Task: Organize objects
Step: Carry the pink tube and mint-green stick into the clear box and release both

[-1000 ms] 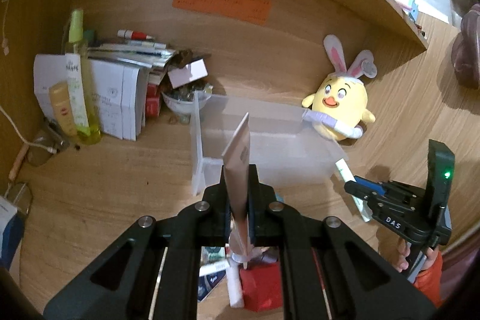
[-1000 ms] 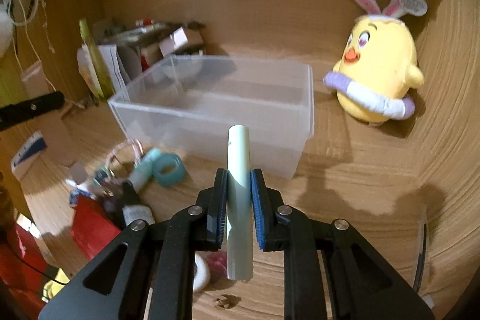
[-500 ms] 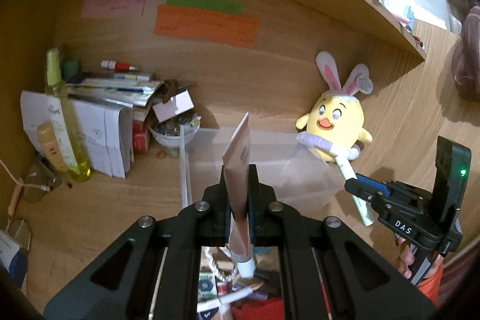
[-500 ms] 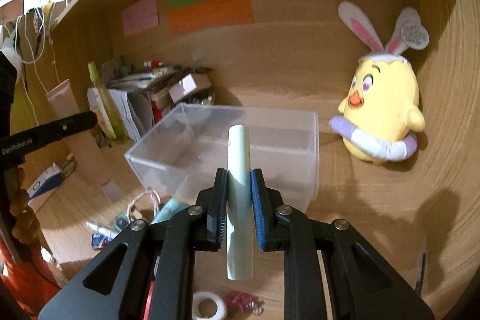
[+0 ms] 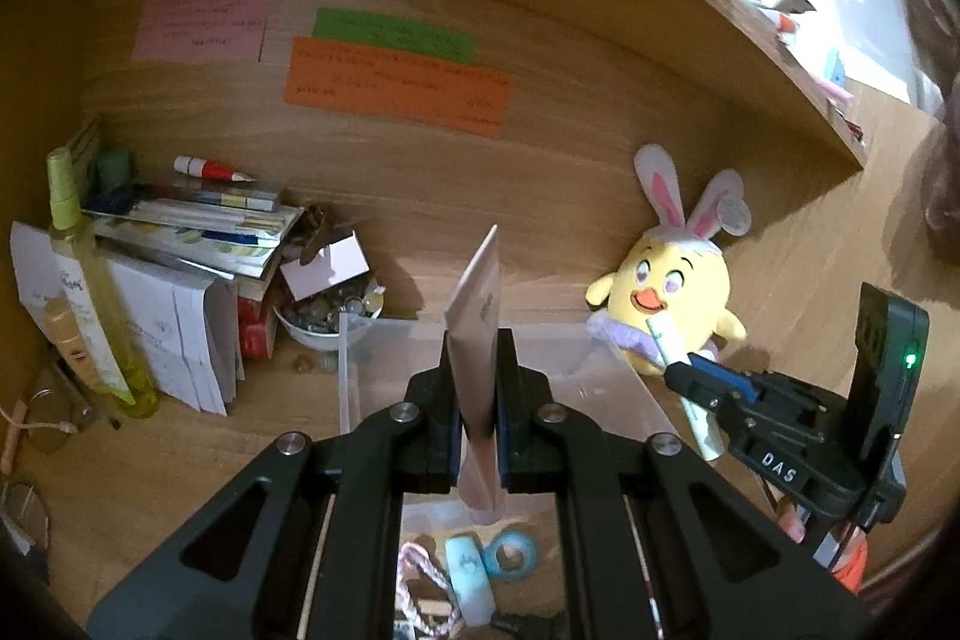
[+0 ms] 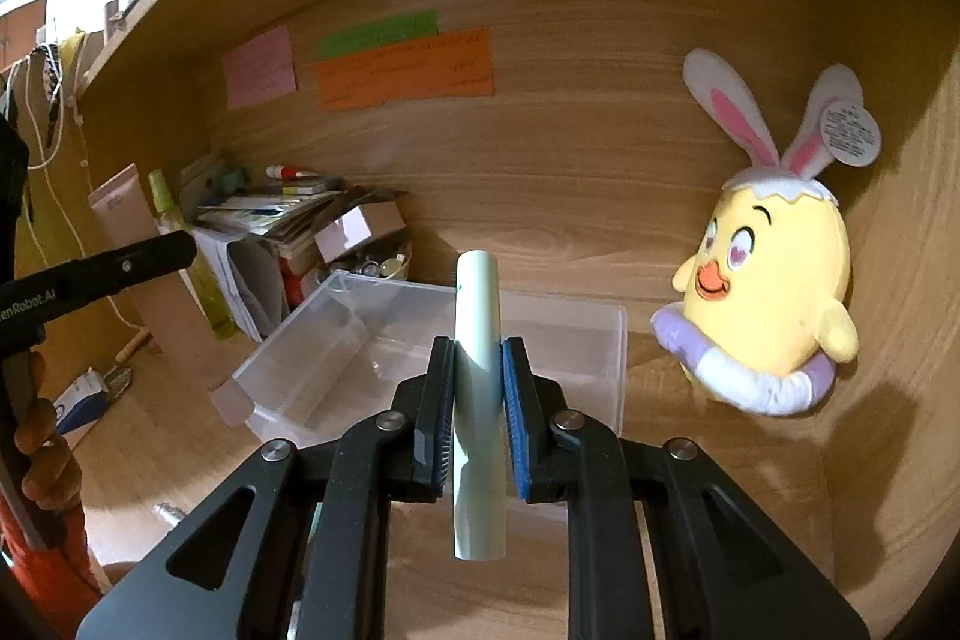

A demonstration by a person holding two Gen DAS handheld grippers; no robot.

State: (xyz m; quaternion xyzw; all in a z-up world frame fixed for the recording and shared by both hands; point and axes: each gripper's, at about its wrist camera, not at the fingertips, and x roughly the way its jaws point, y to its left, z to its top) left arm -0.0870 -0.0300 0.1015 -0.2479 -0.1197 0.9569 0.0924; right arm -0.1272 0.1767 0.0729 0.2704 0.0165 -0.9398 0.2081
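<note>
Above the desk, the left gripper point(image 5: 474, 394) pinches a flat pink tube point(image 5: 477, 316) upright, and the right gripper point(image 6: 477, 400) pinches a pale green tube point(image 6: 477, 400). A clear plastic bin point(image 6: 600, 376) sits just beyond both. At two o'clock from it leans a yellow plush chick point(image 6: 774, 280).

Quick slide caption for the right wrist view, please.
Right gripper clamps a pale green tube before the clear plastic bin, yellow chick plush at right.
</note>
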